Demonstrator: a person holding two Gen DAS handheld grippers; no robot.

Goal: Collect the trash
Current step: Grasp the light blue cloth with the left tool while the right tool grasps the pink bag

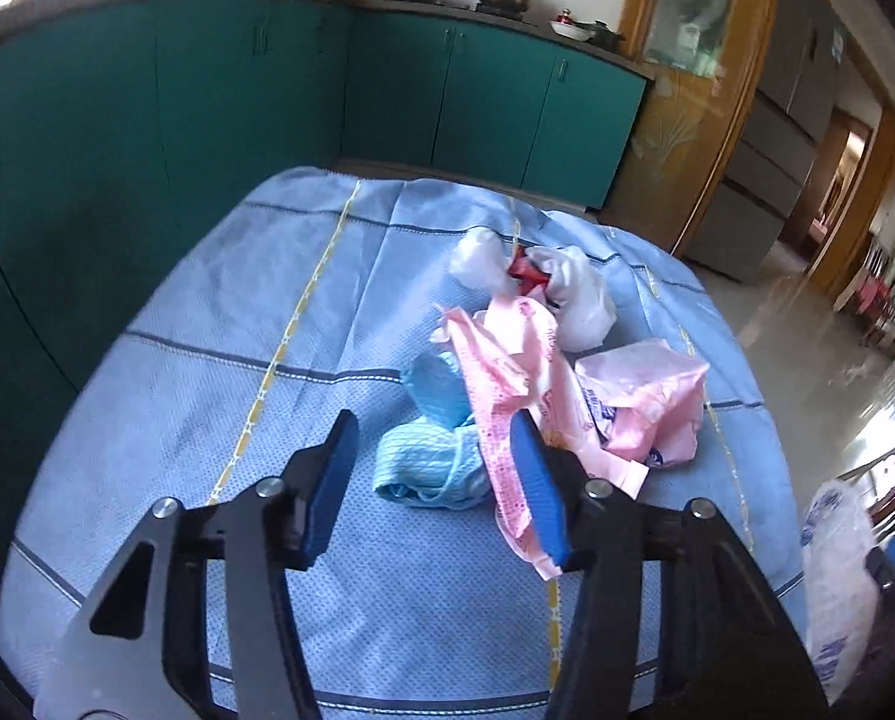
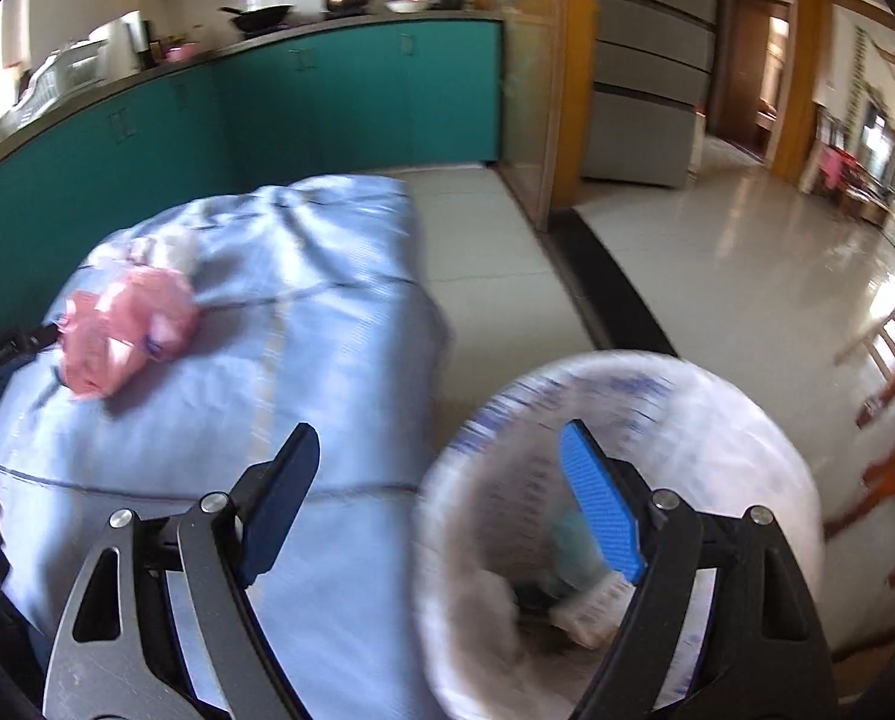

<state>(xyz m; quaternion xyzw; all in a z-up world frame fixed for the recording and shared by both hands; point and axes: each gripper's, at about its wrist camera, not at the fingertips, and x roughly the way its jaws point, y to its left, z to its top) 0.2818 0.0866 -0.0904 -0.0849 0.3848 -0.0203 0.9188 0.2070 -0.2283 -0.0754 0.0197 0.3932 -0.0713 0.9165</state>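
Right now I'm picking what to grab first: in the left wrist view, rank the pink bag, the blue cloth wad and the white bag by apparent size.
1. pink bag, the widest spread.
2. and 3. blue cloth wad and white bag look alike; the white one lies farther off, so that order is unsure.

crumpled bags (image 1: pixel 567 372) on blue cloth (image 1: pixel 207 396)

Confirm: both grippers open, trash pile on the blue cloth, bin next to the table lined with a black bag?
Not quite: the bin is lined with a white bag printed in blue, not black, as the right wrist view shows. The rest holds: left gripper and right gripper are both open, and the trash pile lies on the blue cloth.
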